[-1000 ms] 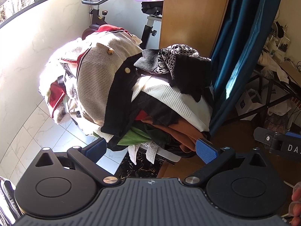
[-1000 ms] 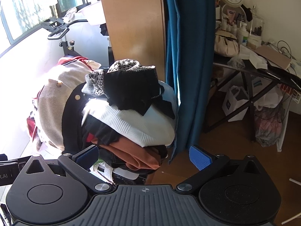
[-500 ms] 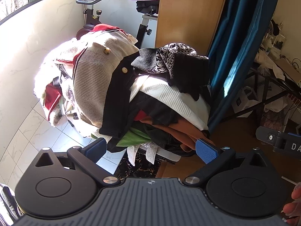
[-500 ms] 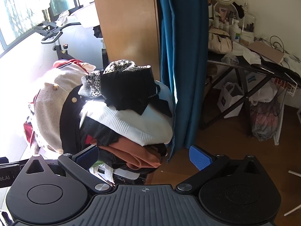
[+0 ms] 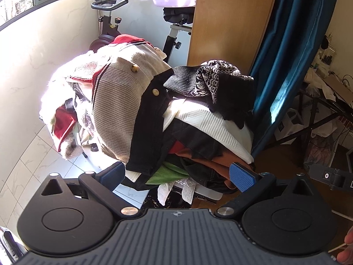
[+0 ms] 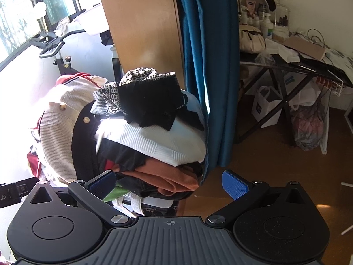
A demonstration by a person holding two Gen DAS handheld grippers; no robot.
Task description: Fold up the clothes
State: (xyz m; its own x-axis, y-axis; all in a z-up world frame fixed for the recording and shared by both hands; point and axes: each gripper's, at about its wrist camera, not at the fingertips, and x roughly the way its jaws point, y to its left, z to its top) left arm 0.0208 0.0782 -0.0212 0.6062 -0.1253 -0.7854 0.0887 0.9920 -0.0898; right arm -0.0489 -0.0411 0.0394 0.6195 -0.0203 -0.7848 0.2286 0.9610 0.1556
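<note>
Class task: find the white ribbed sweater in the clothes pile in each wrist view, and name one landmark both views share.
Left wrist view: white ribbed sweater, right of centre, under the black garment.
Right wrist view: white ribbed sweater, centre, above the rust-orange garment.
Shared landmark: blue curtain, right of the pile.

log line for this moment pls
phase: approach | left gripper: open, empty | right gripper: open, empty | target: tall heap of mixed unfolded clothes | contact: none
</note>
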